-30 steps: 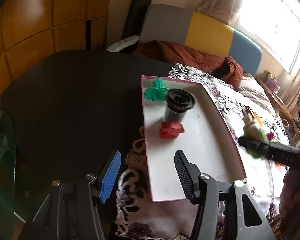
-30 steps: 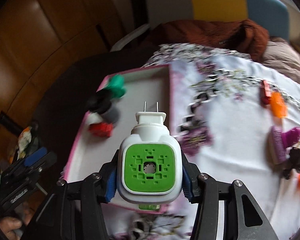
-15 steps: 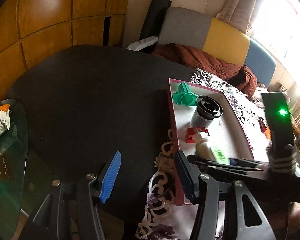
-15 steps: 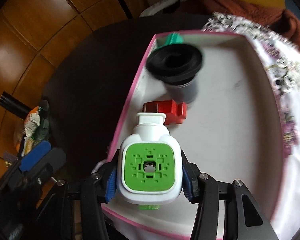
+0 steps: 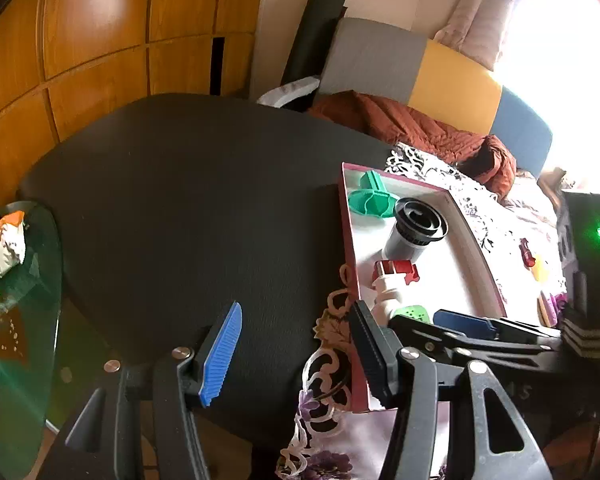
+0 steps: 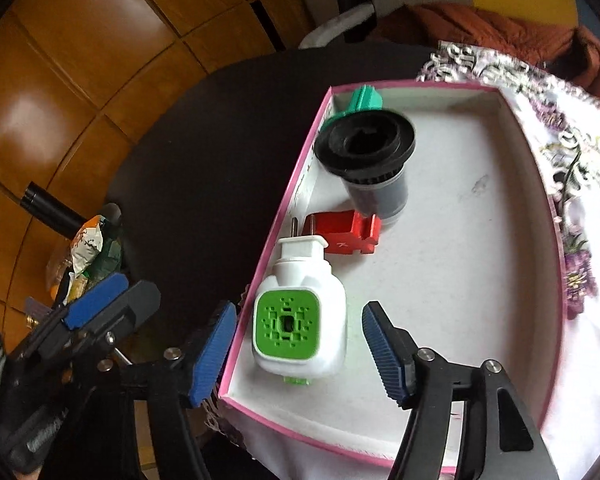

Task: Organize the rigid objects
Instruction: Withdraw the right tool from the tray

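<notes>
Jaws of the right gripper (image 6: 300,344) have just been opening and now stand clear of the white plug-in device with a green face (image 6: 300,320), which lies between them on the floor of the pink-rimmed tray (image 6: 556,248), against the tray's left wall. Just beyond the device in the tray lie a red plug (image 6: 344,232), a black-capped cylinder (image 6: 368,152) and a green part (image 6: 364,100) in the far-left corner. The left gripper (image 5: 296,344) hangs open and empty just left of the tray, over the dark table (image 5: 188,200).
</notes>
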### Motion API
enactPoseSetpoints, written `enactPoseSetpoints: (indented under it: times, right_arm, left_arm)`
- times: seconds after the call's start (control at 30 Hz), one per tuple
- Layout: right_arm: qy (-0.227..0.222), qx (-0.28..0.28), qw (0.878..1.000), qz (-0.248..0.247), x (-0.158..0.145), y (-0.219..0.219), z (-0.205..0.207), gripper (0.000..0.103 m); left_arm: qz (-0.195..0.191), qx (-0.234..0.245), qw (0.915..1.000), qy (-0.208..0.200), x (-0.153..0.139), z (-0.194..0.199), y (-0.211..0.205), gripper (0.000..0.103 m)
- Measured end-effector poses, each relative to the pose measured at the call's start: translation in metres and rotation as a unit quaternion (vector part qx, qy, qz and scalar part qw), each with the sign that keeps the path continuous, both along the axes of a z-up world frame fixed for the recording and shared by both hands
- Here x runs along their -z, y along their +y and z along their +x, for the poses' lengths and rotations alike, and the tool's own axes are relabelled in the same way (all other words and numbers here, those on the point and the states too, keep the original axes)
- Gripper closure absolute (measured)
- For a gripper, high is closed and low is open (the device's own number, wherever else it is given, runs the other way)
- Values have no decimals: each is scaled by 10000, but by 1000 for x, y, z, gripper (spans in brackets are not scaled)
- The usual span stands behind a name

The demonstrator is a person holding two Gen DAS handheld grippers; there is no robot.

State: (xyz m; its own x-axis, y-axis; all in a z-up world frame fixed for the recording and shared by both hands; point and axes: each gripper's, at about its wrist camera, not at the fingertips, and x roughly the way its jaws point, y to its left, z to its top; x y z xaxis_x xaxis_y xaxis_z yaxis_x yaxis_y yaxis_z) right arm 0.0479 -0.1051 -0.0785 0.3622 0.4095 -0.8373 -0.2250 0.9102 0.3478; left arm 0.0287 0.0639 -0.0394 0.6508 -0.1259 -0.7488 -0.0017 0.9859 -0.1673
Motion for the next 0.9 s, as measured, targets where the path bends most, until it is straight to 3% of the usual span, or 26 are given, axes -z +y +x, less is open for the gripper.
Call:
enactPoseSetpoints:
  times: [0.37,0.9]
  right_arm:
    - [-739,194,9968,-229,-33,-30,-8,27]
    - [-988,1307,9858,-373,-46,-126,-12,23]
  left_arm:
    - [139,130,9997,-165,-14,-6,-10,46]
    - [328,608,9975,-147,-16,-13,-46,46]
